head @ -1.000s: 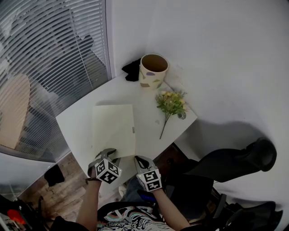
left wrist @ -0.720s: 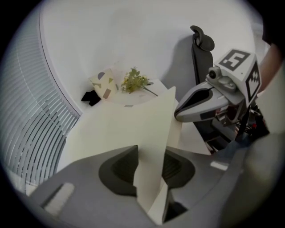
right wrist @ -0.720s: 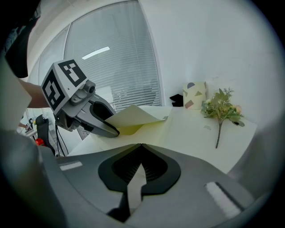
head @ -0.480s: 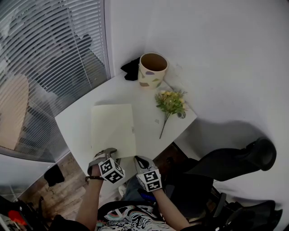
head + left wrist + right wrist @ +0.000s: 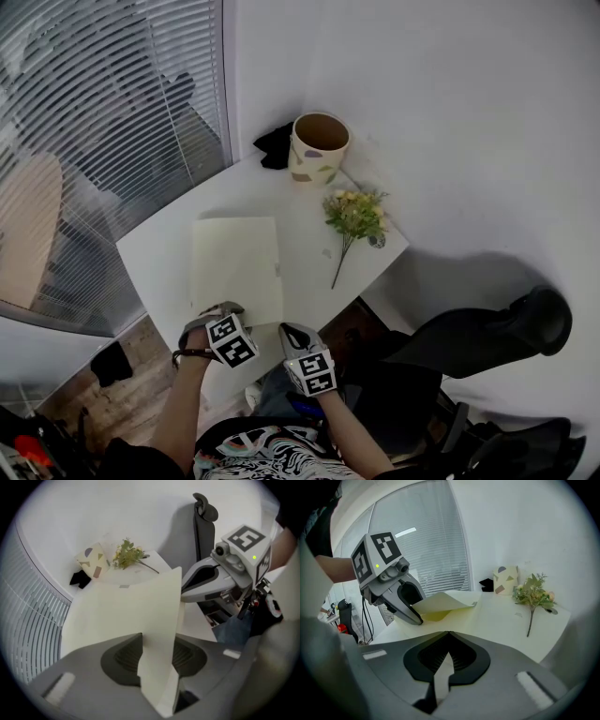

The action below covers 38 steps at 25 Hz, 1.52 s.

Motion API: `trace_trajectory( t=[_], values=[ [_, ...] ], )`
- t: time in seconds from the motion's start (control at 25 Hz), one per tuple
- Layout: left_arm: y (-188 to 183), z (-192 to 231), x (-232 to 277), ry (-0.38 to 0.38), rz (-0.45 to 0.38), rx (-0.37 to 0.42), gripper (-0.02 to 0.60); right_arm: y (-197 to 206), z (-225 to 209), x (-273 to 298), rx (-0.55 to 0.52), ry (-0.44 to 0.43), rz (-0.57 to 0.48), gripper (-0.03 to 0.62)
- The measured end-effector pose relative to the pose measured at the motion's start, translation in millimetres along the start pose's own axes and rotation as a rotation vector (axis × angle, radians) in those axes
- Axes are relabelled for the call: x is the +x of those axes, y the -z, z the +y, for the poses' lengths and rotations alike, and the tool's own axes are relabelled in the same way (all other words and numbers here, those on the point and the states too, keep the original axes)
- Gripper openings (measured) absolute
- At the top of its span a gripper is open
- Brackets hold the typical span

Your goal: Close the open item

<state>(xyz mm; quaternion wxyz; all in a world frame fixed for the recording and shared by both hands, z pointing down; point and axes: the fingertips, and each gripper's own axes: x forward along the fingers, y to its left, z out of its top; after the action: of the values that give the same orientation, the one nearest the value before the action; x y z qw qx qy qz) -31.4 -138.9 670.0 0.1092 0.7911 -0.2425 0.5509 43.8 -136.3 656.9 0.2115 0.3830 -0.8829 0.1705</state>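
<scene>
As we look down in the head view, the cream folder (image 5: 236,267) lies on the white table (image 5: 159,248), well apart from the flower sprig (image 5: 354,214) and the pot (image 5: 319,148). Our left gripper (image 5: 217,311) sits at the folder's near edge. Our right gripper (image 5: 291,333) is just beside it, off the folder's corner.

In the left gripper view, the cover (image 5: 131,616) rises between our left jaws. They stand apart and have just been opening, so the sheet looks loose between the pads, not pinched. We judge the step to be letting the cover drop. We should sink low first, then draw back along the sheet so neither pad snags it or drags the folder.

In the right gripper view, our right jaws meet at the tips and grip nothing we can name. The cover arches above the lower leaf near the left gripper. Those closed tips could then press the cover flat.
</scene>
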Motion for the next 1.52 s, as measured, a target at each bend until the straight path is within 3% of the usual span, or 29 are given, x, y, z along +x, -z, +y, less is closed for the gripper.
trace_trajectory(
  t=[0.08,0.12,0.2,0.68,0.96,1.2,1.36,1.52],
  values=[
    [-2.2,-11.2,-1.1,0.102,0.006,-0.032,0.238,0.2,0.2,0.4,-0.002,0.000,0.004,0.000],
    [-4.0,-17.6,-1.2,0.157,0.009,-0.058,0.309,0.4,0.2,0.6,-0.005,0.002,0.008,0.000],
    [-7.2,-20.9,-1.5,0.200,0.008,-0.110,0.308,0.8,0.2,0.8,-0.009,0.003,0.013,0.000],
    [-5.0,-13.9,-12.7,0.107,-0.190,-0.163,0.301,0.4,-3.2,0.0,0.053,0.017,0.018,0.000],
    [-1.2,-9.2,-19.7,0.000,-0.277,-0.191,0.307,0.7,-0.2,1.9,0.039,0.016,0.046,0.000],
    [2.0,-8.9,-15.9,-0.124,-0.332,-0.165,0.299,-0.6,1.8,3.5,0.037,0.019,0.062,0.000],
    [4.8,-7.7,-16.1,-0.114,-0.367,-0.229,0.301,-0.5,2.4,3.8,-0.005,0.025,0.102,0.000],
    [4.8,-10.4,-16.3,-0.108,-0.368,-0.237,0.301,1.2,3.1,1.5,-0.020,0.053,0.122,0.000]
  ],
)
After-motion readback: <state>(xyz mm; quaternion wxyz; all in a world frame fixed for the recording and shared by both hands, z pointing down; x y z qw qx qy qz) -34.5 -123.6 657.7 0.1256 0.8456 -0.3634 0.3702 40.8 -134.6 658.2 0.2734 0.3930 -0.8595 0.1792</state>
